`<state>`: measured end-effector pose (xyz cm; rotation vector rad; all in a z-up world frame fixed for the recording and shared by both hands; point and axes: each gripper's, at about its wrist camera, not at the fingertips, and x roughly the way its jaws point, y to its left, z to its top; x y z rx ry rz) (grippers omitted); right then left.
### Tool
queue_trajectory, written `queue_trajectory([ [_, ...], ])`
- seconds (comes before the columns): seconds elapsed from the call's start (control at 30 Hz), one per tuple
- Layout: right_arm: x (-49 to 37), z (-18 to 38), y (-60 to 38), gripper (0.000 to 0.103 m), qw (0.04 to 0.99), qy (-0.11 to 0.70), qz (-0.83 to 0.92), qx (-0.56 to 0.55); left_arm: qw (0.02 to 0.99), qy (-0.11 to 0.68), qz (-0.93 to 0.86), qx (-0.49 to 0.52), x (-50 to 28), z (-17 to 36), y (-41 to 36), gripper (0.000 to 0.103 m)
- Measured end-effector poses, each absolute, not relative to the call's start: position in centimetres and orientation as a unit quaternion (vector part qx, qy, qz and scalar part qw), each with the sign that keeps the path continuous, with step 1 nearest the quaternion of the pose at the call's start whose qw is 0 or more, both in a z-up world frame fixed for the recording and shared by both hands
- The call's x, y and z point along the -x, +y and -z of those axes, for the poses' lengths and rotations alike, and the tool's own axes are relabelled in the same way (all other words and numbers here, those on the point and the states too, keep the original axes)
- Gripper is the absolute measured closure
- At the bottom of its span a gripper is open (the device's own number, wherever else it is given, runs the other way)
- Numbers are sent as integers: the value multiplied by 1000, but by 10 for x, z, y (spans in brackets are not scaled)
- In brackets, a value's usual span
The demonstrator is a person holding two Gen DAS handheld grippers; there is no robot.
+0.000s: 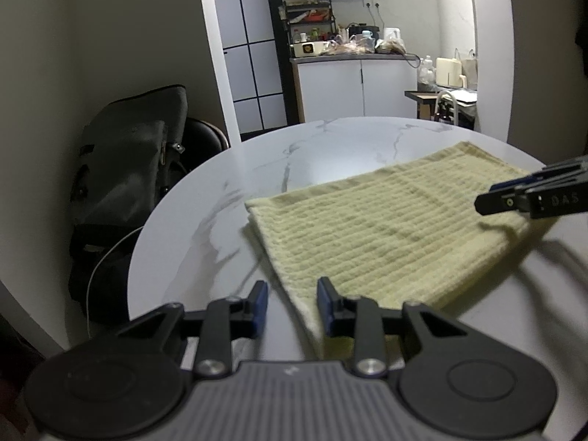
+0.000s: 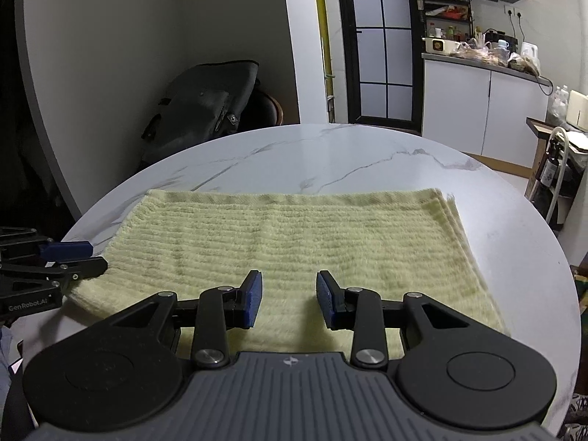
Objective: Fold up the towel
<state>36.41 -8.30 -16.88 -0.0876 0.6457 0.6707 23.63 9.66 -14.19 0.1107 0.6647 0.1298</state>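
Observation:
A pale yellow-green ribbed towel (image 1: 386,228) (image 2: 294,242) lies folded flat on the round white marble table (image 1: 330,147) (image 2: 330,154), with layered edges showing on its right side. In the left wrist view my left gripper (image 1: 293,305) hovers at the towel's near left corner, jaws apart, nothing pinched; the right pad (image 1: 325,308) is over the towel edge. My right gripper (image 2: 290,299) stands open just above the towel's near edge, cloth showing between its blue pads. Each gripper also shows from the side: the right gripper (image 1: 487,198) and the left gripper (image 2: 97,255).
A dark backpack (image 1: 128,183) (image 2: 205,106) rests on a chair beyond the table's left rim, with a white cable (image 1: 106,257) beside it. A kitchen counter (image 1: 352,58) and a black-framed glass door (image 2: 382,36) stand behind. A side cart (image 2: 558,169) stands right of the table.

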Motion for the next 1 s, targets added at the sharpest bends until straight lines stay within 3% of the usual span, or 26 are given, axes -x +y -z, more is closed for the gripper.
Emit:
queue_trajectory([
  [1.0, -261, 164, -108, 66, 895, 288, -339, 43, 957, 289, 11, -9, -183, 153, 65, 71],
])
